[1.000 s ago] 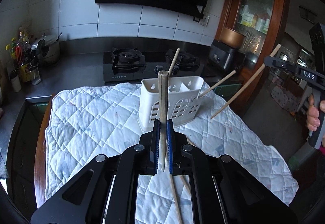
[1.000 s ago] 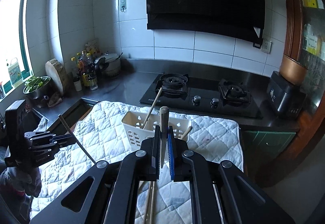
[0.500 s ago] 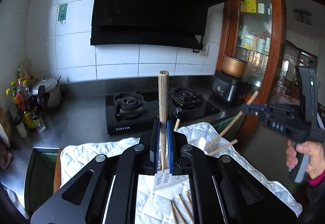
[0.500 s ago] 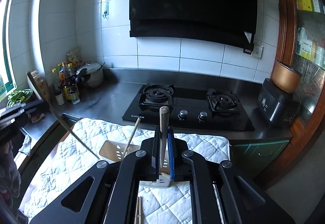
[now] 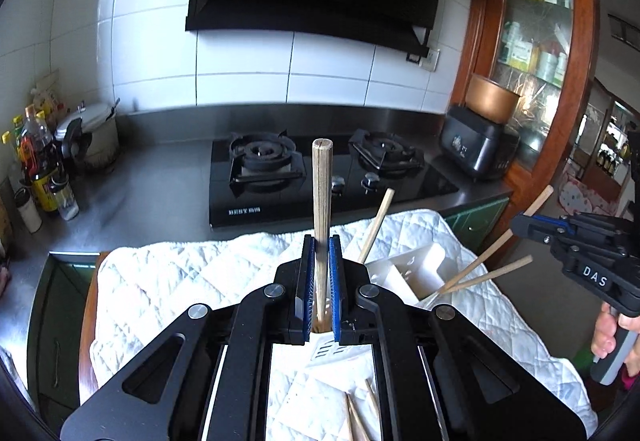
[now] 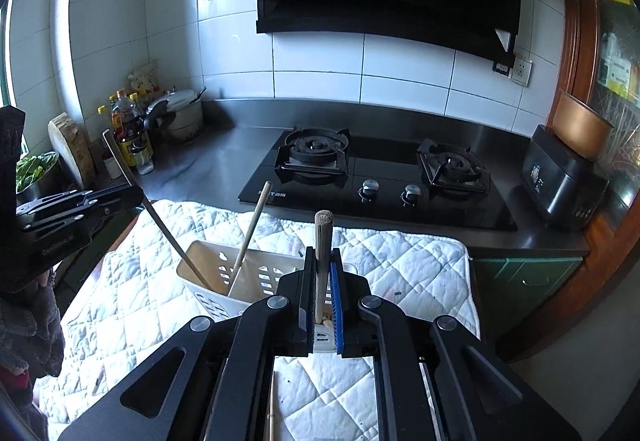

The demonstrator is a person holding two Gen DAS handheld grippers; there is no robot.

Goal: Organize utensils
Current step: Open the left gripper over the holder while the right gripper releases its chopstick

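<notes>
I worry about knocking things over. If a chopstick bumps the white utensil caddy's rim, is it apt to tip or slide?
Probably apt to slide: the white utensil caddy looks like thin slotted plastic, likely light. It stands on a soft quilted cloth, which may let it rock. The chopsticks leaning out add some leverage, so tipping seems possible.

So my table [image 6: 224,161] is basically the steel kitchen run, with a black two-burner hob [image 6: 376,177] set into it. A white quilted cloth [image 6: 400,261] covers the near part (a bit stained), and on it sit a white slotted caddy [image 6: 224,269] plus a few loose chopsticks [image 5: 356,421]. Bottles [image 6: 130,129] crowd the far left corner.
</notes>
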